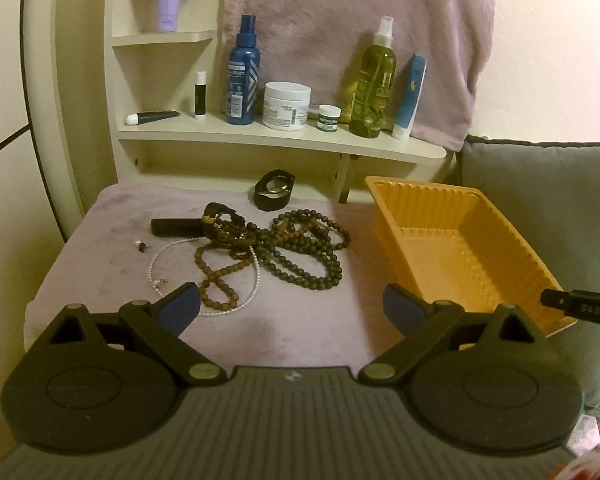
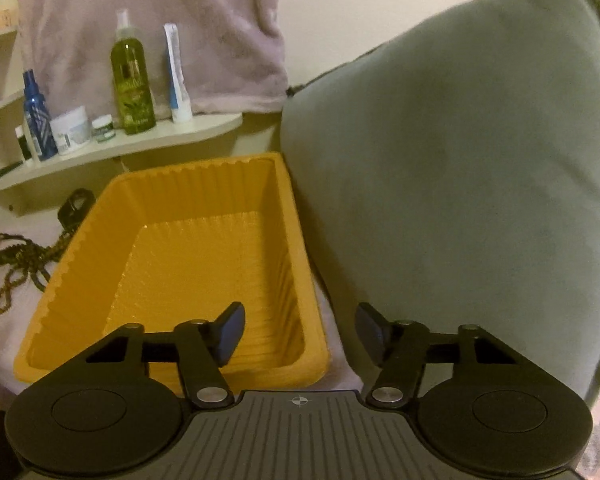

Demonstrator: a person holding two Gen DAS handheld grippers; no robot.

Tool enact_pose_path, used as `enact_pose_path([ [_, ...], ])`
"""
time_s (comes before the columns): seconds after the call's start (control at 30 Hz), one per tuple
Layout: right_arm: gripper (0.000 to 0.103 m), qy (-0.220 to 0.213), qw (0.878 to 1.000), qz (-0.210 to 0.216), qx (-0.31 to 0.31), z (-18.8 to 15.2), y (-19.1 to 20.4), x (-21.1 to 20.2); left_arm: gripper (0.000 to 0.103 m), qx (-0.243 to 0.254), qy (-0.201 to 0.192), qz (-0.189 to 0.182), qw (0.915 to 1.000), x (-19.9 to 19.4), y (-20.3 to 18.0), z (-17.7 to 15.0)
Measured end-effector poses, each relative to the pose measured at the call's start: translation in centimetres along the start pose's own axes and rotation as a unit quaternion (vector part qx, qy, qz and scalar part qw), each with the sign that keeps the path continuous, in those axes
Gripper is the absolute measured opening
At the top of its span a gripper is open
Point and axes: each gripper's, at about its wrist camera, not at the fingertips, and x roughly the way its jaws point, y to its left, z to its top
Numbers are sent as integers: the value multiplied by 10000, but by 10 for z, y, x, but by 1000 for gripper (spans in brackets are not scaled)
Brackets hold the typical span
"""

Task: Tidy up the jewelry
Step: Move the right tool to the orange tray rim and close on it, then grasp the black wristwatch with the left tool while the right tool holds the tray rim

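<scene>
A tangle of dark bead necklaces (image 1: 300,240) lies on a lilac plush cloth (image 1: 292,336), mixed with a brown bead strand (image 1: 220,284) and a thin pearl strand (image 1: 256,276). A small earring (image 1: 141,245) sits to the left, and a black watch (image 1: 275,190) lies behind the pile. My left gripper (image 1: 290,306) hovers open just in front of the beads, holding nothing. The orange ribbed tray (image 1: 440,252) stands empty at the right. My right gripper (image 2: 300,332) is open astride the tray's (image 2: 204,264) near right wall, not gripping it. The bead pile (image 2: 24,256) shows left of the tray.
A cream shelf (image 1: 260,132) behind the cloth carries a blue bottle (image 1: 242,72), a white jar (image 1: 286,106), a green spray bottle (image 1: 374,80) and tubes. A grey cushion (image 2: 460,180) presses against the tray's right side. A pink towel (image 1: 340,20) hangs above the shelf.
</scene>
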Motion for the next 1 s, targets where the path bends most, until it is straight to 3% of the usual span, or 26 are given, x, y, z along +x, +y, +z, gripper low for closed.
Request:
enact_pose_path([
  [0.43, 34, 307, 9980, 367, 404, -1, -11, 28, 97, -60, 110, 29, 9999, 17, -4, 1],
  [0.77, 10, 310, 9979, 334, 463, 3, -8, 28, 97, -25, 75, 61, 10000, 22, -2, -2],
  [1.0, 5, 132, 9993, 261, 244, 17, 7, 11, 94, -26, -8, 201, 9998, 24, 15, -3],
])
